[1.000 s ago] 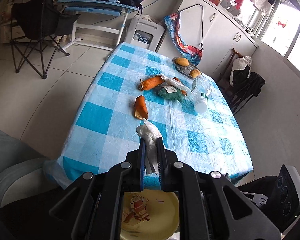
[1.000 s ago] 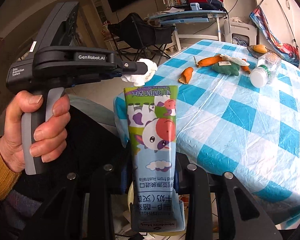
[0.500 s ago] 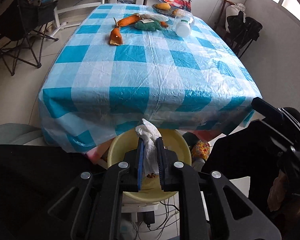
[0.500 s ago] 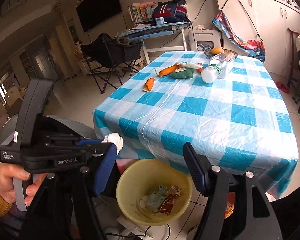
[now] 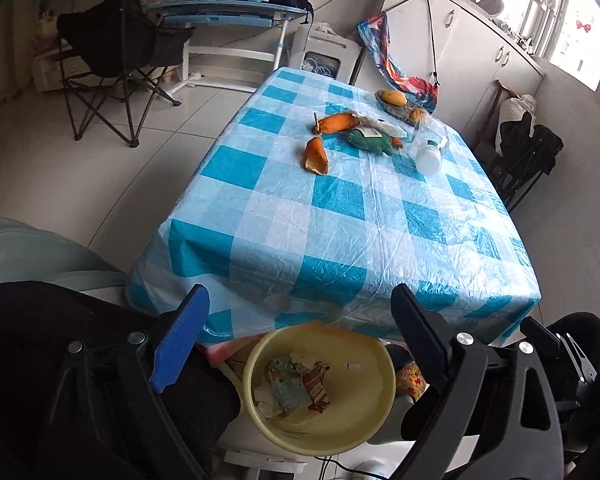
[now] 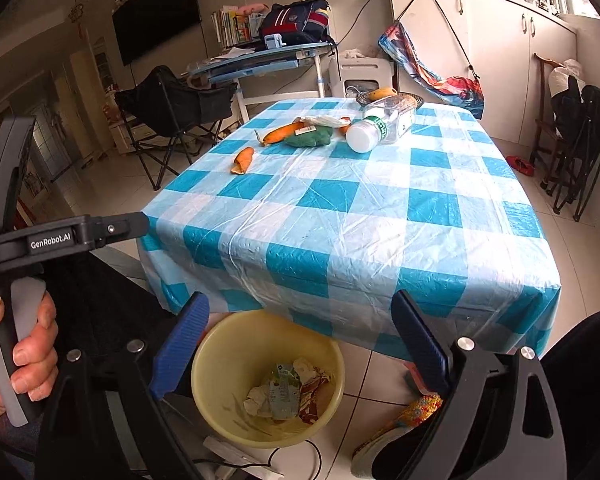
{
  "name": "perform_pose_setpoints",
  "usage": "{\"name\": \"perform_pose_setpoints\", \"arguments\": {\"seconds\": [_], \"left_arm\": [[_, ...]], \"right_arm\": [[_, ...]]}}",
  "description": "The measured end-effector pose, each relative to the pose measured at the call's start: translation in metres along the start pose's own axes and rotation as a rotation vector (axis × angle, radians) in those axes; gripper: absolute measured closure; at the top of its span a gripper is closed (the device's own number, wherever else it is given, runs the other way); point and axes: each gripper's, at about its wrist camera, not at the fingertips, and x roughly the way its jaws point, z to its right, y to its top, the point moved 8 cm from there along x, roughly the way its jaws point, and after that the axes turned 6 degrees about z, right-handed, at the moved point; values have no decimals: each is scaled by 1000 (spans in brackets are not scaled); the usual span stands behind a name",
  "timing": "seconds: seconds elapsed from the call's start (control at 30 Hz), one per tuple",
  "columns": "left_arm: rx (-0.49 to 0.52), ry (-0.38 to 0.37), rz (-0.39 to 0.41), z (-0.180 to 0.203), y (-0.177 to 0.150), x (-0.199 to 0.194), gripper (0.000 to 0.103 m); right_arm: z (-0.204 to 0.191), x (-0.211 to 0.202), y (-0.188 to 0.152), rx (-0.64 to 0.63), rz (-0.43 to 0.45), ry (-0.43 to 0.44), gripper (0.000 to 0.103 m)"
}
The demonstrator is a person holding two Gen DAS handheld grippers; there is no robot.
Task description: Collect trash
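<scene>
Yellow bin (image 5: 374, 416): on the floor at the desk's near edge, holding crumpled wrappers (image 5: 296, 386).
Left gripper (image 5: 296, 340): over the bin, jaws opening, nothing between them.
Right gripper (image 6: 300, 338): same, jaws opening, empty.
Desk (image 5: 340, 220): orange peels (image 5: 316, 154) and a tipped plastic bottle (image 5: 430, 148) at the far end.

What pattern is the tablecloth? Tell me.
The tablecloth is a blue-and-white check, clearest in the right wrist view.

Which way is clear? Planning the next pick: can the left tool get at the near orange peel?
Probably yes: the left tool is opening and empty, and bare tablecloth lies before the peel.
</scene>
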Motion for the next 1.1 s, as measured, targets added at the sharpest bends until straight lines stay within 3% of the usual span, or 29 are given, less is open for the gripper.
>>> {"name": "perform_pose_setpoints", "arguments": {"seconds": [0.3, 1.1], "left_arm": [[106, 101, 196, 8, 22, -28, 7], [118, 153, 203, 1, 23, -29, 7]], "right_arm": [[-2, 3, -7, -36, -20, -15, 13], [-4, 6, -10, -45, -40, -22, 12]]}}
